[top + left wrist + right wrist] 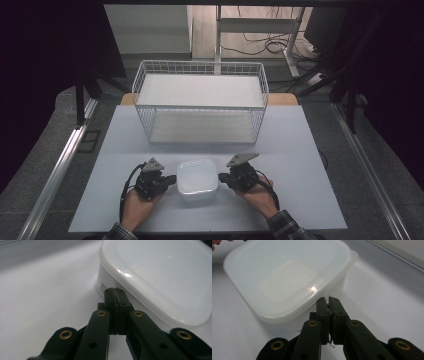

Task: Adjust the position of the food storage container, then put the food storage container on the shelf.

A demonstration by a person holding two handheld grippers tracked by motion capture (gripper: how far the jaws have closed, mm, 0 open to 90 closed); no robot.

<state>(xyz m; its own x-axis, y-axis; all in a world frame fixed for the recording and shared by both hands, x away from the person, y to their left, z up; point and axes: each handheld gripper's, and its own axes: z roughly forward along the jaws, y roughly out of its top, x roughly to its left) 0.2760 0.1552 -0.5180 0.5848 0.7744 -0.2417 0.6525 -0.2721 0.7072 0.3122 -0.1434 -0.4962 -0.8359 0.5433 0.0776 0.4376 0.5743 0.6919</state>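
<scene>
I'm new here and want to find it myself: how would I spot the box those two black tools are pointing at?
Start at the white wire basket at the far side of the pale table, then look toward the near edge. There sits a white, rounded-square plastic container with a cloudy lid, flanked by the left gripper and right gripper; unlike the basket, it is solid and low.

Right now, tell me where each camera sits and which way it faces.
High view: above the person's side, looking forward and down at the table, wire basket and lidded container; both forearms, left gripper and right gripper show.
Left gripper view: rides the left gripper, jaws shut, facing the container's side.
Right gripper view: rides the right gripper, jaws shut, facing the opposite side.
All share the container.
</scene>
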